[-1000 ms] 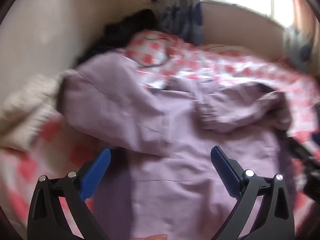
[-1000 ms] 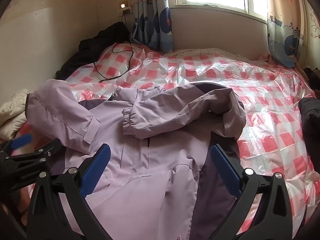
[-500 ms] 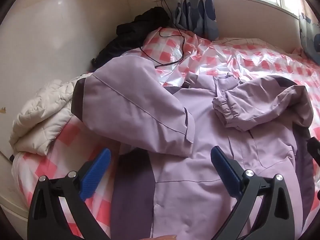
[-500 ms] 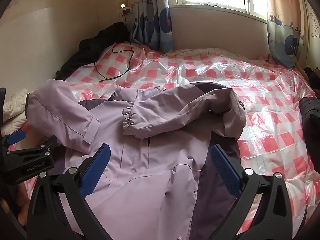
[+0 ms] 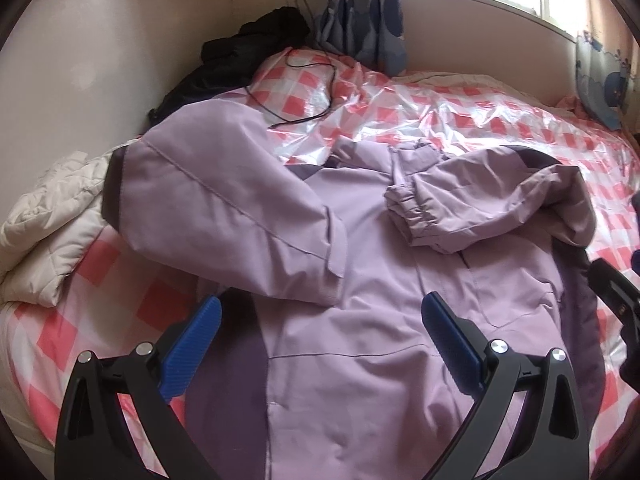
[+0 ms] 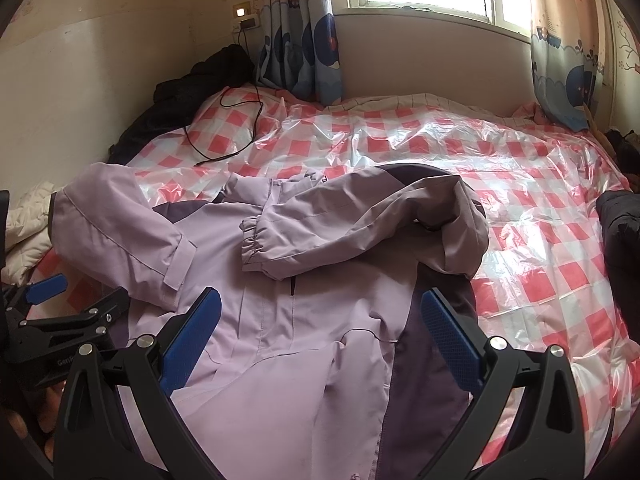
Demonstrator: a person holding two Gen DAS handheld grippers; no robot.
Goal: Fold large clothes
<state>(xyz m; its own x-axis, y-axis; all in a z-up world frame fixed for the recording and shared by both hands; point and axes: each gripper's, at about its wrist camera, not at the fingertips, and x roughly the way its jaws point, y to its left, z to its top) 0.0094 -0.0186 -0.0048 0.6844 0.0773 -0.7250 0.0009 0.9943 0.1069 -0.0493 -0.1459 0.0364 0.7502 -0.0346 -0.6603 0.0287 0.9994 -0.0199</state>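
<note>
A large lilac jacket (image 5: pixel 380 320) with dark purple side panels lies spread on the bed, also seen in the right wrist view (image 6: pixel 304 320). Both sleeves are folded in over its chest: the left sleeve (image 5: pixel 232 216) and the right sleeve (image 6: pixel 340 228) with an elastic cuff. My left gripper (image 5: pixel 320 332) is open and empty, held above the jacket's lower left part. My right gripper (image 6: pixel 320 328) is open and empty above the jacket's lower middle. The left gripper also shows at the left edge of the right wrist view (image 6: pixel 64 320).
The bed carries a pink-and-white checked plastic cover (image 6: pixel 500 168). A cream quilted garment (image 5: pixel 48 220) lies at the left edge, dark clothes (image 5: pixel 240 52) in the far corner with a black cable (image 6: pixel 224 136), and a dark garment (image 6: pixel 620 232) at the right.
The left gripper view has swung and steadied, now looking more squarely over the jacket. The right gripper has risen or tilted slightly. The jacket has not moved and both grippers stay open.
</note>
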